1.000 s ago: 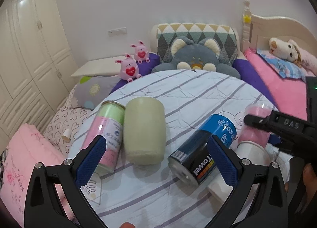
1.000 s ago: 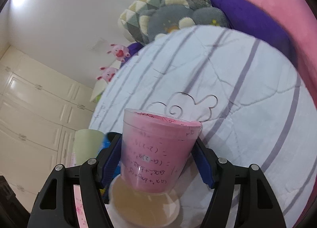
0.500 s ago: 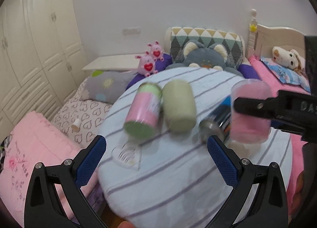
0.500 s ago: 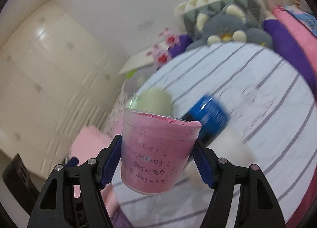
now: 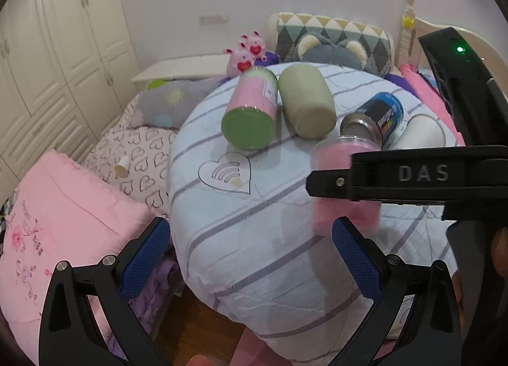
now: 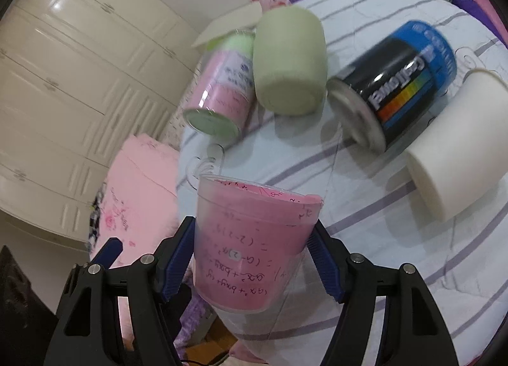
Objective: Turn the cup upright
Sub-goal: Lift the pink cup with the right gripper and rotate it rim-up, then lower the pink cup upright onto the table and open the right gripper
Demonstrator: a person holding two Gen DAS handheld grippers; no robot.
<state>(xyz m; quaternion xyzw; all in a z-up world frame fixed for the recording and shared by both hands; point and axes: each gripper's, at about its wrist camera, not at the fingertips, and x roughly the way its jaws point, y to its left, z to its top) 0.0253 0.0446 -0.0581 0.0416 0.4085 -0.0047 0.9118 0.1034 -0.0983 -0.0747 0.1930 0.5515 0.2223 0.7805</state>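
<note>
While the pink cup (image 6: 254, 248) hung off the table (image 5: 241, 239), pinched at its sides between the blue pads of the right gripper (image 6: 254, 261), the step in hand looked like the carry that comes between lifting and setting down. Its wider, open rim pointed up and its narrower base down, so it seemed already turned the right way. The next move, as I judged it, called for lowering it level onto a bare stretch of the striped cover near the front edge, then easing the jaws apart without tipping it.

Going left to right across the table, a pink and green canister (image 5: 250, 111) lay on its side, a pale green cup (image 5: 306, 100) lay touching it, a blue and black can (image 5: 377, 119) lay next, and a white cup (image 6: 457, 150) lay rightmost, just beside the can. Those lying things left little room at the back, so the front seemed the safer place.

The left gripper (image 5: 250, 258) stood with its jaws spread wide and nothing between them, low at the near edge of the table.

The left wrist view showed what the right could not: the right tool's black body from outside, crossing in front of the blurred pink cup, which floated above the cover, and a heart pattern (image 5: 227, 175) on bare cloth to its left. The right wrist view alone showed the grip itself, the handwritten formulas on the cup's wall, upside down there, and the white cup nearly whole.
</note>
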